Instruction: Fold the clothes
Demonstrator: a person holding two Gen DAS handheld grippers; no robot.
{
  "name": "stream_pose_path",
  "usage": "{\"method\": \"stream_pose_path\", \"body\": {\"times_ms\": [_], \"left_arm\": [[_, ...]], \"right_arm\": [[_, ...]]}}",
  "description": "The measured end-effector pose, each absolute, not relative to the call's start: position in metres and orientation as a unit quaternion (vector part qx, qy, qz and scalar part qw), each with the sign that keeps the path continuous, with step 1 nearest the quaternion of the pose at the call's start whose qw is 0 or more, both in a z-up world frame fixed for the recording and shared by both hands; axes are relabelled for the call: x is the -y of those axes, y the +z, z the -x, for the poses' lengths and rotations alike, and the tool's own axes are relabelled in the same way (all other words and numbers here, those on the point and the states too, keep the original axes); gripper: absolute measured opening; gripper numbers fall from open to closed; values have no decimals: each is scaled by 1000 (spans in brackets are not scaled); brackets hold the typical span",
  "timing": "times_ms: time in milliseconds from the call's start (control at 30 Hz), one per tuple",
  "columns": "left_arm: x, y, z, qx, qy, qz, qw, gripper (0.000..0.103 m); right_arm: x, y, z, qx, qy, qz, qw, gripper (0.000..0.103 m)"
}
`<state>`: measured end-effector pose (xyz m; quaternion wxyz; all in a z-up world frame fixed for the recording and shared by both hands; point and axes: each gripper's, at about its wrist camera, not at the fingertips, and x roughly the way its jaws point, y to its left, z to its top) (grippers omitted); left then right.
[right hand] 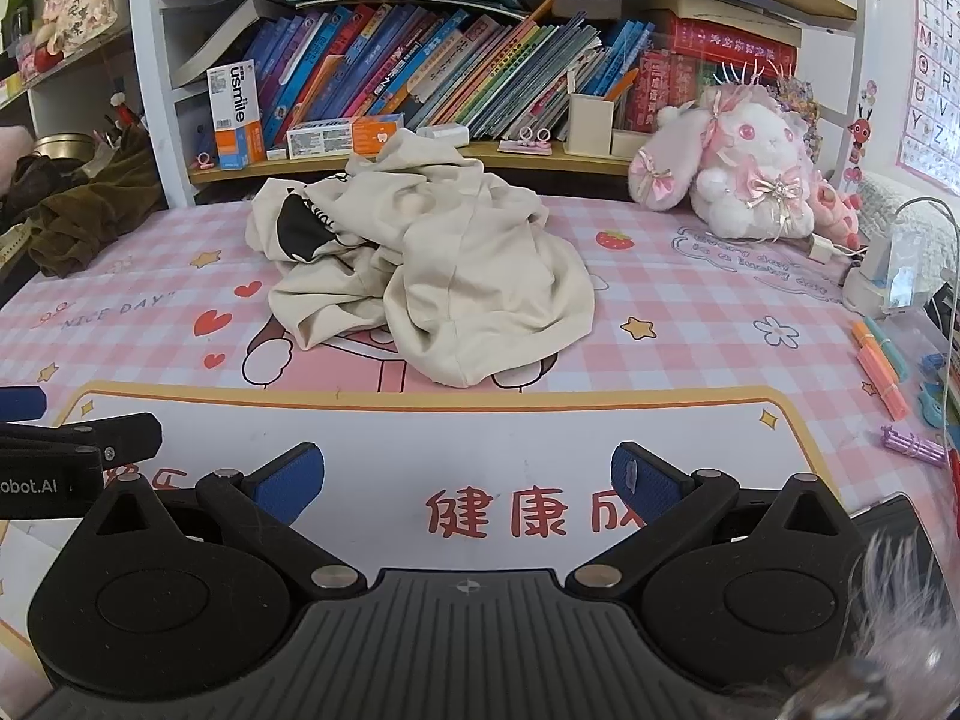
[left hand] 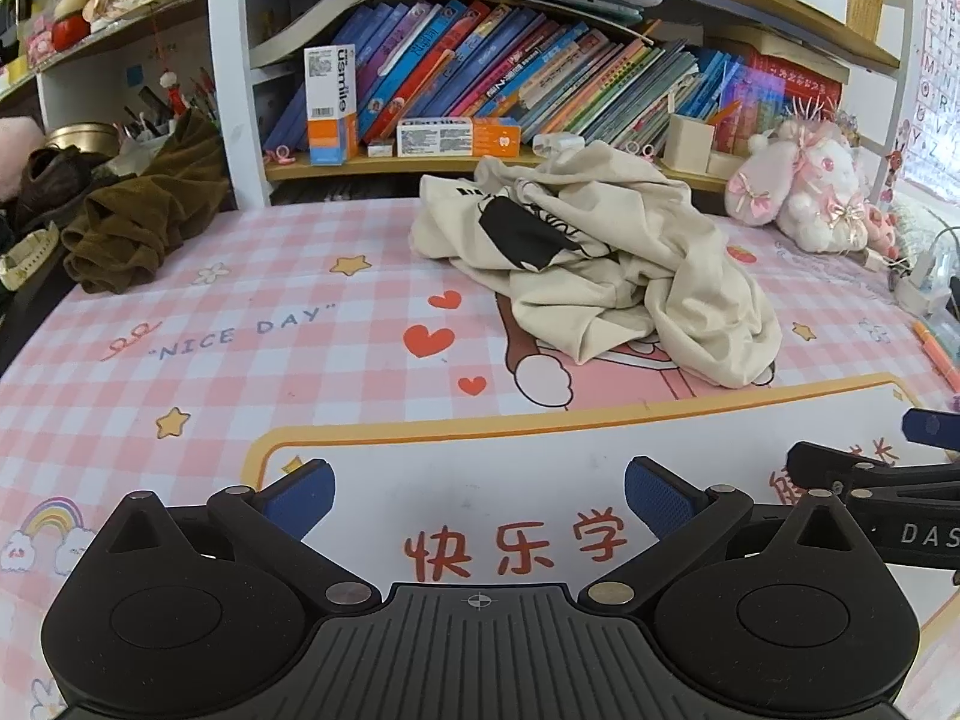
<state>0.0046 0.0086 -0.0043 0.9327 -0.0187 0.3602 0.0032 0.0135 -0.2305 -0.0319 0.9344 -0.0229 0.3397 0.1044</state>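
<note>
Shirt [left hand: 591, 264] lay crumpled on the worktop [left hand: 240, 372] before the bookshelf [left hand: 480, 165], well ahead of both grippers; left gripper [left hand: 477, 501] and right gripper [right hand: 468, 483] gaped empty, right seemingly nearer.

pink checked desk mat [right hand: 690, 300] bears crumpled cream shirt [right hand: 480, 276], plush rabbit [right hand: 744, 180].

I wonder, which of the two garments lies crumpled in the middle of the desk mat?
The cream shirt with the black print; the brown garment is bunched at the mat's left edge.
</note>
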Motion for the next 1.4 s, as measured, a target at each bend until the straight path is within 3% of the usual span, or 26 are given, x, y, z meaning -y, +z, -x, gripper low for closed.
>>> {"method": "stream_pose_path", "body": {"times_ms": [1400], "left_arm": [[-3, -6, -14, -363, -14, 15, 932, 103]], "right_arm": [[230, -44, -31, -357, 112, 27, 927, 103]]}}
